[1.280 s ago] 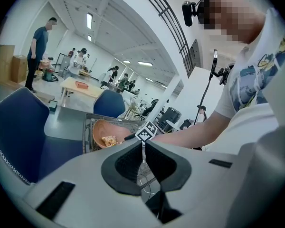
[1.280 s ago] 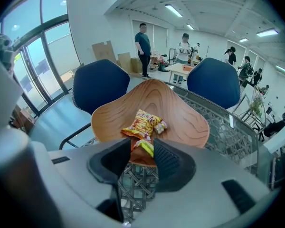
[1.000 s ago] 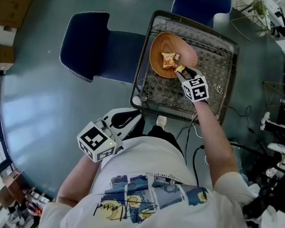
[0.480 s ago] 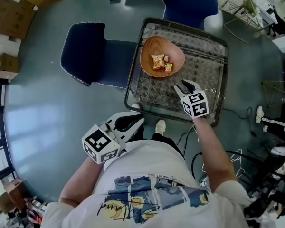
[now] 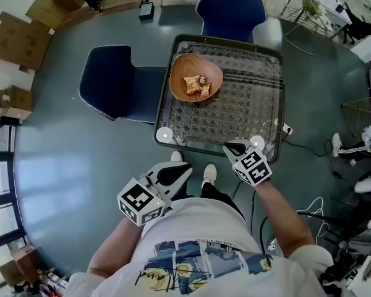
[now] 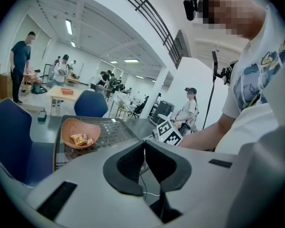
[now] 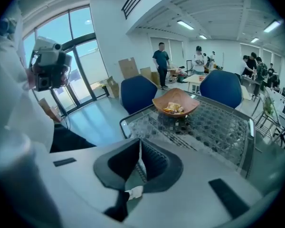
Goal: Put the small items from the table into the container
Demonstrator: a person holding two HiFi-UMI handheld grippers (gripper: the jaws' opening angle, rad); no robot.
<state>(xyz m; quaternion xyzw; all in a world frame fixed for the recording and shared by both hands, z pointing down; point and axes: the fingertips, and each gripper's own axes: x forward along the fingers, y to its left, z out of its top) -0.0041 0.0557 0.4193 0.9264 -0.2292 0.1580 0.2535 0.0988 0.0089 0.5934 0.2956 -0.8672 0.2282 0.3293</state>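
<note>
the glass table (image 5: 253,98) carries a wooden bowl (image 5: 207,68) on its far left part. the small snack packets (image 5: 195,85) lie together inside that bowl.

the right gripper (image 5: 230,146) hangs at the table's near edge, toward its right corner, tilted down and aimed across the table. in the right gripper view, the right gripper (image 7: 139,151) is closing its jaws, now down to a thin slit with nothing between them. the bowl (image 7: 164,99) sits at the table's far end beyond them.

the left gripper (image 5: 184,169) is off the table, just short of its near edge on the left, close to the person's body. in the left gripper view, the left gripper (image 6: 144,148) has its jaws pressed together and empty. the bowl (image 6: 66,129) shows on the table ahead and to the left.

one blue chair (image 5: 120,82) stands beside the table's left side, and a second blue chair (image 5: 229,8) stands at its far side.
</note>
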